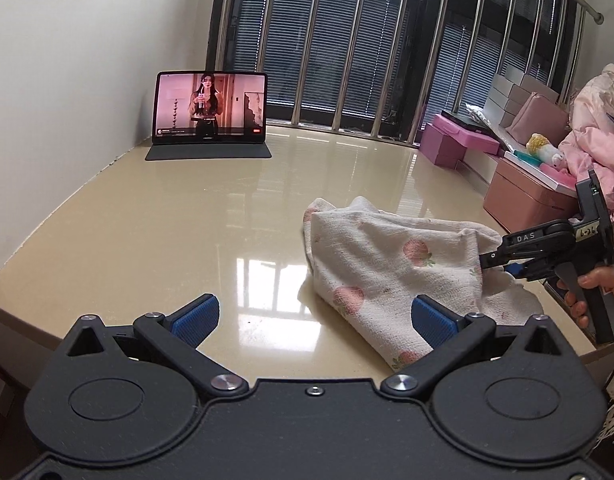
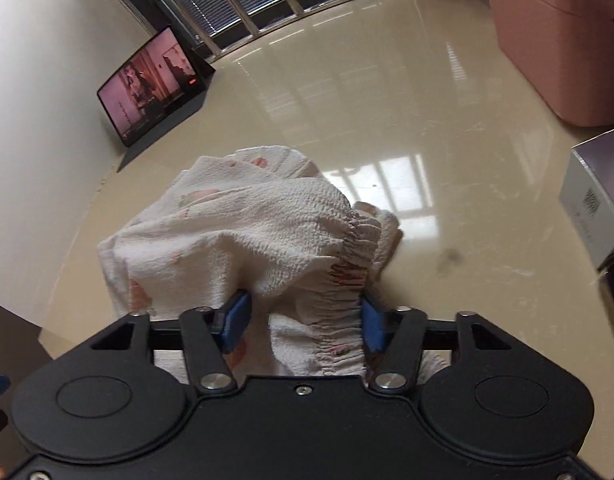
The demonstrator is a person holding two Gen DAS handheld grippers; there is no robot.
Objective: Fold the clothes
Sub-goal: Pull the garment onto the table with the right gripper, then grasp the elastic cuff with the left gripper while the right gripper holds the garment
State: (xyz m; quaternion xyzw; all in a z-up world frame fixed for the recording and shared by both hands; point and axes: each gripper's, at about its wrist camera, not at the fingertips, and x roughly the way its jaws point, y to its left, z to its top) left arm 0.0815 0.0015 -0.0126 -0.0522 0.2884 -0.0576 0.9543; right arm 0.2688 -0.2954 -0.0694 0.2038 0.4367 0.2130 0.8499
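A crumpled white garment with pink strawberry prints [image 1: 391, 264] lies on the glossy beige table [image 1: 187, 220], near its front right. My left gripper [image 1: 313, 318] is open and empty, just above the table, its right pad beside the garment's near edge. My right gripper [image 1: 493, 262] comes in from the right and its tips are at the garment's right end. In the right wrist view the garment [image 2: 243, 228] bunches up between the blue pads of the right gripper [image 2: 305, 320]. The jaws stand apart with the elastic waistband [image 2: 343, 320] between them; I cannot tell whether they pinch it.
A tablet [image 1: 211, 106] playing a video stands at the far left by the wall, also in the right wrist view [image 2: 153, 86]. Pink boxes [image 1: 451, 138], a pink bin [image 2: 559, 36] and a pile of pink clothing [image 1: 599, 140] line the right side. A barred window is behind.
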